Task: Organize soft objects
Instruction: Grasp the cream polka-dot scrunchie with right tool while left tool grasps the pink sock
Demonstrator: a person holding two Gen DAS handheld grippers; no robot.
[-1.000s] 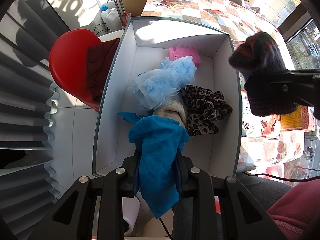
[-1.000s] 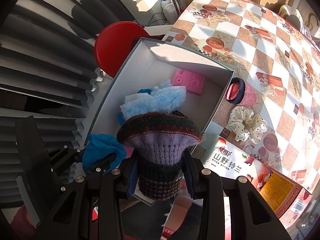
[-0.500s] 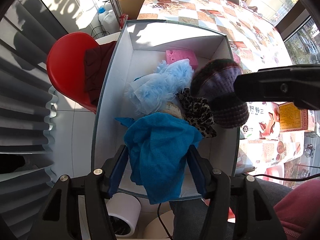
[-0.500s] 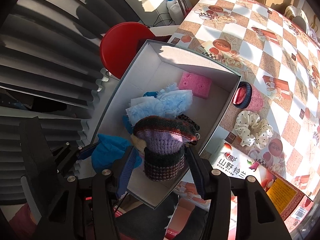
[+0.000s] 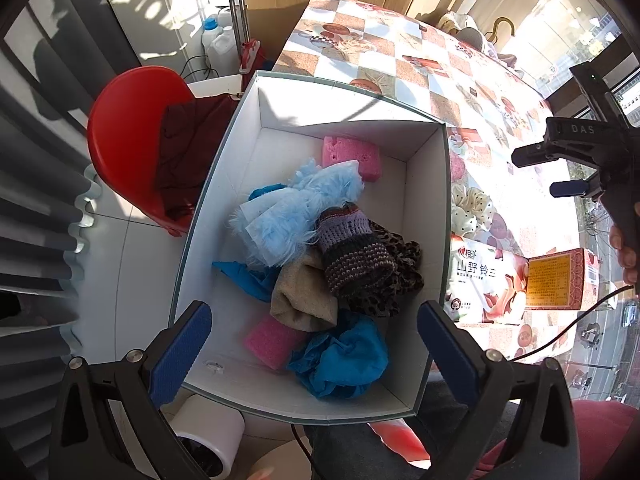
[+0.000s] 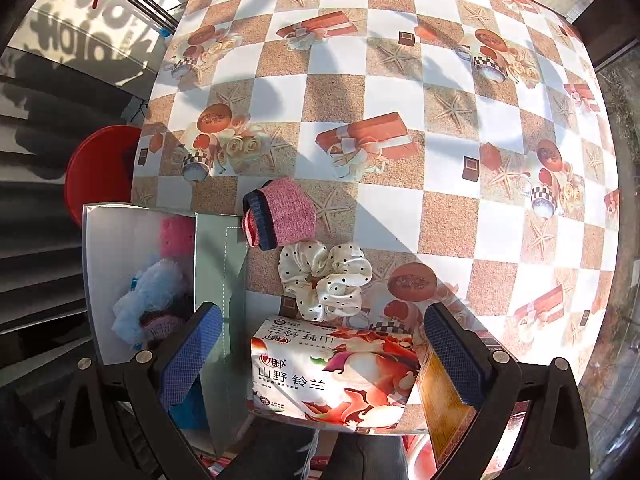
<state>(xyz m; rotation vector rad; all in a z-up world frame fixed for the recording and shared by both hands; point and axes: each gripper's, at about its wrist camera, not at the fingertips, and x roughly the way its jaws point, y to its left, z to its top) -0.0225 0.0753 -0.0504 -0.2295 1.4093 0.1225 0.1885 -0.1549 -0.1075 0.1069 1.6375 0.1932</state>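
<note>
Both grippers' jaws have just spread empty, left (image 5: 312, 344) over the box (image 5: 426, 216), right (image 6: 320, 354) above the desk (image 6: 400, 92).

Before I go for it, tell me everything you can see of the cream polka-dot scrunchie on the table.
The cream satin scrunchie with black polka dots is a ruffled, shiny fabric ring lying flat on the checked tablecloth, outside the white box. It lies between the pink knitted cuff and the printed tissue pack, close to both, though contact is unclear. Nothing grips it; the open right gripper hovers above.
</note>
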